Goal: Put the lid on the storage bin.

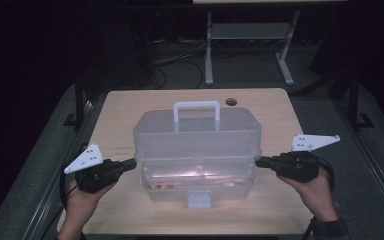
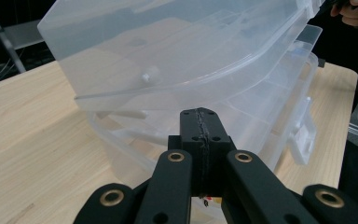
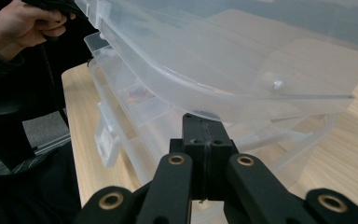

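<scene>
Hands: both forearms come in from the near edge of the table (image 1: 130,107), one on each side of the box, wrists level and pointing inward toward each other.
Left gripper (image 1: 130,164): held low at the left end of the clear plastic box (image 1: 198,160), its tip at the seam under the lid's edge; jaws pressed fully together with nothing between them, as the left gripper view shows (image 2: 200,126).
Right gripper (image 1: 261,162): mirrored at the box's right end, tip at the same seam; jaws likewise closed flat against each other and empty (image 3: 204,130).
Contact: each closed tip sits at or just under the lid rim; whether it presses on the plastic I cannot tell.
Box position: in the middle of the wooden table, long side facing the person, latch tab (image 1: 199,198) on the near face.
Lid (image 1: 198,127): translucent, raised off the base and tilted, with a gap open along the ends and near side; a white carry handle (image 1: 196,114) stands upright on top.
Base: a shallow clear tray with dividers visible through the wall.
Contents: small reddish and orange items (image 1: 162,185) lie in the near-left part of the base; too blurred to identify. A reddish patch also shows through the wall in the right gripper view (image 3: 137,95).
</scene>
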